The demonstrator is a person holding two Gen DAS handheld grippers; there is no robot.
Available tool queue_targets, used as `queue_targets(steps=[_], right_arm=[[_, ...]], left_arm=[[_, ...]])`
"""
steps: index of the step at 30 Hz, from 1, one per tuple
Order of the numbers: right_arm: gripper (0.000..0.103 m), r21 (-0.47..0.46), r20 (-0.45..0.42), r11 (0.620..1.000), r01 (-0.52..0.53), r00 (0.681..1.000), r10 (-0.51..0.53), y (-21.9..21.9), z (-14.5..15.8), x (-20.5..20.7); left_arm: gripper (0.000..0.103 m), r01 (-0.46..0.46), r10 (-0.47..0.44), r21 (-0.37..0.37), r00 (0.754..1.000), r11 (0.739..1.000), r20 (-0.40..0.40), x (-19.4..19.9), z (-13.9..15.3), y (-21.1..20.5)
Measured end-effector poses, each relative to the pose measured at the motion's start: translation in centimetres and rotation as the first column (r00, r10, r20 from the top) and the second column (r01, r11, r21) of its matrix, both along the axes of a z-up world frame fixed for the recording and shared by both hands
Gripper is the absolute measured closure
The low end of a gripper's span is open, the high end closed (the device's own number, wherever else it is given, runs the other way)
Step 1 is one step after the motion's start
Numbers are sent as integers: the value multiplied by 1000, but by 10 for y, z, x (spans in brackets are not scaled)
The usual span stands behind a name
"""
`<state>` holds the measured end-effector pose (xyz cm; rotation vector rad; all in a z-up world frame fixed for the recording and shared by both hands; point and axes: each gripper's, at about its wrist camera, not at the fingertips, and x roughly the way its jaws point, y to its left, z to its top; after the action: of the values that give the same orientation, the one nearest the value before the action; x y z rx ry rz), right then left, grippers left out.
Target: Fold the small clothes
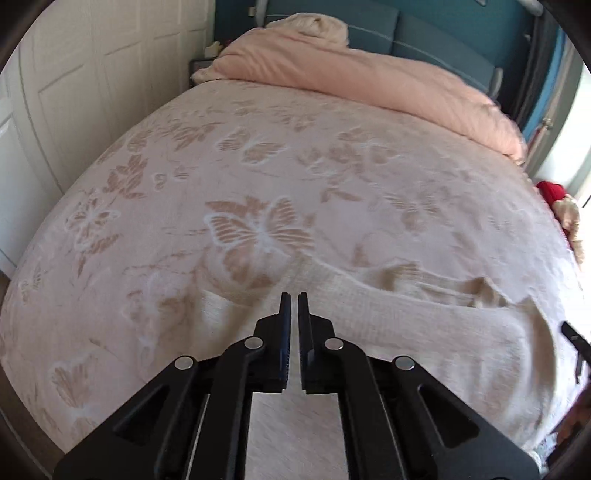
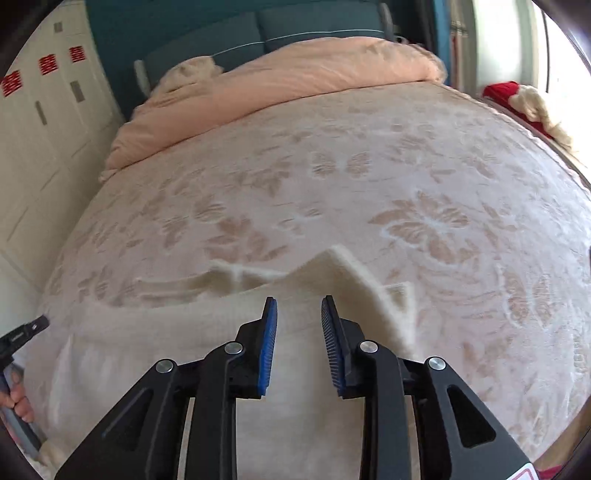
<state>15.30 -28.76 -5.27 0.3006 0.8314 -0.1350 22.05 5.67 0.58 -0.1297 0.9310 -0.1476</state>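
Observation:
A small cream knit garment (image 1: 388, 317) lies spread on the bed's pink floral cover, near the front edge; it also shows in the right wrist view (image 2: 229, 328) with a sleeve or corner folded up (image 2: 354, 273). My left gripper (image 1: 293, 299) hovers over the garment's left part, jaws nearly closed with a narrow gap, holding nothing. My right gripper (image 2: 299, 306) hovers over the garment's right part, jaws apart and empty. The left gripper's tip shows at the left edge of the right wrist view (image 2: 26, 332).
The bed cover (image 1: 258, 177) fills both views. A rolled pink duvet (image 1: 369, 81) and a cream bundle (image 1: 314, 24) lie at the head by the teal headboard (image 2: 207, 40). White wardrobe doors (image 1: 74, 74) stand left. A red and cream item (image 2: 517, 99) lies at the right edge.

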Motion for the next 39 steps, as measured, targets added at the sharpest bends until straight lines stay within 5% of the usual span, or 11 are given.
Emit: queue_targets(steps=[3,6,9,12,13,17,19,21,27,34,39], right_arm=[[78,85,-42,982,-169,984,173,74,-22,-4],[84,88,-109,968,-233,964,242,121,-53,-8],[89,58,-121,983,-173,976,179,98,-63,-28],[87,55,-152,998,14,988,-6,26,-72,-62],[98,49,-167,996,78,984,-69,1,-80,-75],[103,195,-165,963,185,974,-153,-44,-82,-108],[93,126,-146,978,168,978,-149,-24,-65,-112],[91,119,-104,987,108,990,-96,1,-50,-115],[91,115,-73,989,-88,993,96,78,-27,-84],[91,66,-56,982,-178,982,181,143,-4,-30],[91,86,-192,986,-139,969,154,159,-44,18]], left_arm=[[68,101,-105,-91,994,991,-43,-30,-8,-46],[68,99,-98,-1,986,995,-136,-42,-53,-73],[68,46,-49,-25,987,999,-155,-55,-77,-46],[70,-5,13,56,989,998,-145,-66,-76,-9],[70,-16,21,27,988,999,-155,-69,-78,6],[77,-46,38,-46,987,998,-154,-86,-70,31],[73,-77,68,-67,989,995,-130,-101,-55,35],[51,-109,98,-105,990,989,-104,-119,-42,43],[45,-198,177,-137,973,971,-152,-154,-50,74],[45,-261,219,-223,956,939,-197,-176,-68,98],[44,-236,194,-259,965,937,-177,-176,-73,96]])
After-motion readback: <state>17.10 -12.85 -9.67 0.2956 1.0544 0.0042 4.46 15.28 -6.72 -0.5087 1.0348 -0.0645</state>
